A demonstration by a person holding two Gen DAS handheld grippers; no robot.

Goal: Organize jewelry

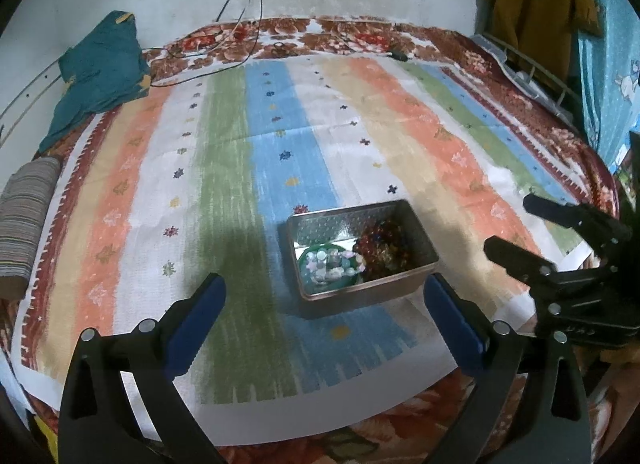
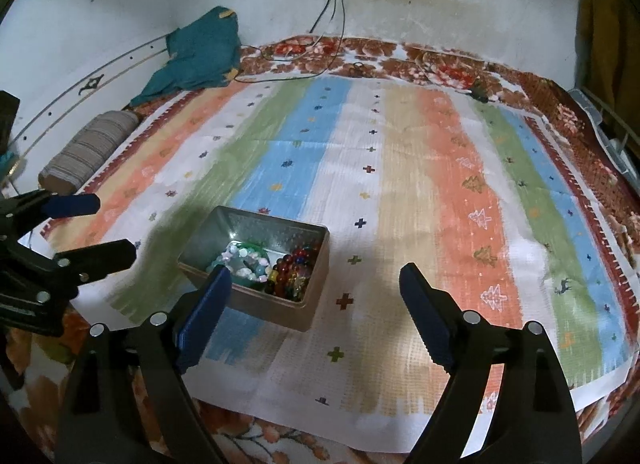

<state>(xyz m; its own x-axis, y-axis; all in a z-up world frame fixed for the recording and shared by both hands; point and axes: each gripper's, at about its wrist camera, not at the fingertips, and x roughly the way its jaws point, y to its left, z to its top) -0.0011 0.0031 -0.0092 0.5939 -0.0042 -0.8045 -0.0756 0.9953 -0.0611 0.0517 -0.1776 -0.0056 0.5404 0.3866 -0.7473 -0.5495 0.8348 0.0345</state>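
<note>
The left tool (image 1: 324,284) is standing with its jaws spread wide and nothing between the blue pads. The right tool (image 2: 316,276) is likewise standing spread and empty, just beside the left. Both are pointing down at the bed from its near edge.

The metal tin (image 1: 424,242) is resting on the striped mat (image 1: 224,168) near the mat's near edge, lid off. Inside it, a green-rimmed set of pale beads (image 2: 244,260) is lying beside a cluster of red and amber beads (image 2: 294,268), the two touching.

Judged from this layout, the jewelry is already sitting in the tin and a placing step appears complete. No loose piece is showing on the mat, so the next move probably calls for withdrawing or locating a lid, which is not in view.

The mat is covering a floral bedspread (image 1: 360,30). A teal cloth (image 1: 100,68) is lying at the far left corner, cables (image 1: 240,4) are hanging down the white wall.
</note>
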